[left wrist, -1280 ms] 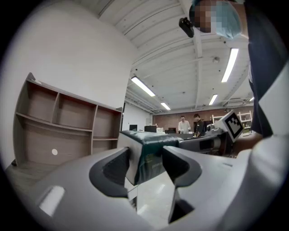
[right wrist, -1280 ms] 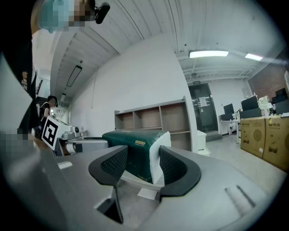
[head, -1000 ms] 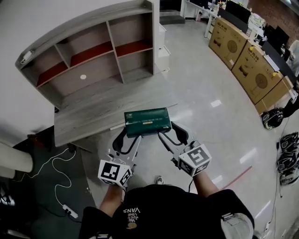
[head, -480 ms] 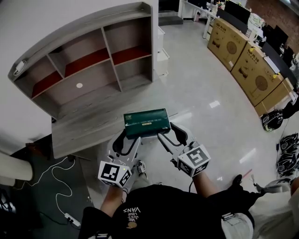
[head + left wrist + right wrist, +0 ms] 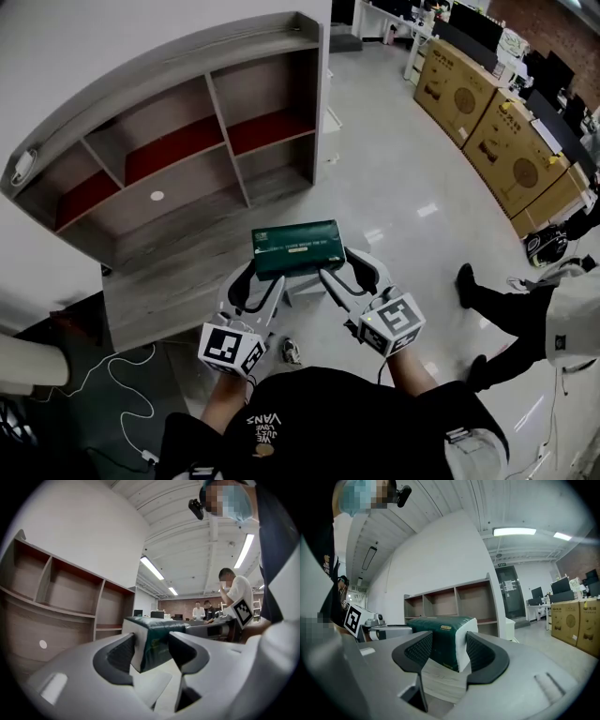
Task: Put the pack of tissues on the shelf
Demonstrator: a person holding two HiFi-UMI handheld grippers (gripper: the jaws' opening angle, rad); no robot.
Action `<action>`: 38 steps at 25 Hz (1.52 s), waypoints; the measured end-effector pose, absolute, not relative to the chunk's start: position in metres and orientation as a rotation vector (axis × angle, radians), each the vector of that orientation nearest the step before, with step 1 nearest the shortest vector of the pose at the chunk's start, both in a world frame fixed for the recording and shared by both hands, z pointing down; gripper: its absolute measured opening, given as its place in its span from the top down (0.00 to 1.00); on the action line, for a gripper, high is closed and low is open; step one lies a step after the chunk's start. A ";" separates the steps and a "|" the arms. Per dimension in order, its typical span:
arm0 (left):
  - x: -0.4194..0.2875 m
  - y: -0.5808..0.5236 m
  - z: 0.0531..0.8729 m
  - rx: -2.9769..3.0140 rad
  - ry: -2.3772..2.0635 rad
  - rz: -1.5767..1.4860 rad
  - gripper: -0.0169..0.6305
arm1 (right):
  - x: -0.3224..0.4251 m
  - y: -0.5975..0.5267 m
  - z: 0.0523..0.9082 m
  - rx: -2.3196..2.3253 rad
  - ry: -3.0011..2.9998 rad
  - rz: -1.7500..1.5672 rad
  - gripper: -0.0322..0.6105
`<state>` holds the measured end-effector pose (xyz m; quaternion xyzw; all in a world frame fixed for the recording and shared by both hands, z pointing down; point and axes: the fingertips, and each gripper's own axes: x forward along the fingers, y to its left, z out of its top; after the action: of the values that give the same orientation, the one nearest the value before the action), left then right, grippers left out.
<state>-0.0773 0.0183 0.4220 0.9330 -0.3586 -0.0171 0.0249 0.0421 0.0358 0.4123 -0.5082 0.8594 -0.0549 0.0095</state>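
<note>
A dark green pack of tissues [image 5: 298, 247] hangs level over the front edge of the grey desk [image 5: 169, 281], held at both ends. My left gripper [image 5: 260, 278] is shut on its left end, and the pack [image 5: 157, 641] sits between the left gripper's [image 5: 152, 648] pads. My right gripper [image 5: 339, 273] is shut on the right end, where the pack's white side [image 5: 461, 641] shows between the right gripper's [image 5: 449, 649] pads. The grey shelf [image 5: 178, 141] with red-backed compartments stands on the desk beyond the pack, and its compartments look bare.
Large cardboard boxes [image 5: 487, 112] line the far right. A person's legs [image 5: 502, 309] stand on the shiny floor at the right. A white cable [image 5: 122, 366] lies on the dark mat at lower left. The wall runs behind the shelf.
The shelf and desk have drawn nearer and sit lower in the head view. A person has stepped in at the right. Both grippers still hold the pack the same way.
</note>
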 end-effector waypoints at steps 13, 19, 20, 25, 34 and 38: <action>-0.095 -0.064 0.423 2.928 -0.986 -0.035 0.58 | 0.023 -0.037 0.409 -1.685 2.597 -0.167 0.61; -0.092 -0.088 0.426 2.930 -0.979 -0.048 0.58 | 0.027 -0.061 0.410 -1.688 2.591 -0.154 0.61; -0.092 -0.088 0.427 2.933 -0.982 -0.054 0.58 | 0.027 -0.060 0.411 -1.685 2.592 -0.146 0.61; -0.082 -0.111 0.421 2.909 -1.041 -0.088 0.58 | 0.036 -0.086 0.405 -1.649 2.610 -0.143 0.61; -0.061 -0.165 0.409 2.895 -1.150 -0.096 0.58 | 0.059 -0.150 0.392 -1.560 2.681 -0.104 0.61; -0.056 -0.182 0.409 2.895 -1.196 -0.081 0.58 | 0.065 -0.170 0.394 -1.525 2.713 -0.107 0.61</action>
<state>-0.0559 -0.1820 0.4093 0.9239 -0.3817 -0.0260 0.0042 0.0647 -0.1702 0.3939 -0.4898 0.8710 -0.0342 0.0139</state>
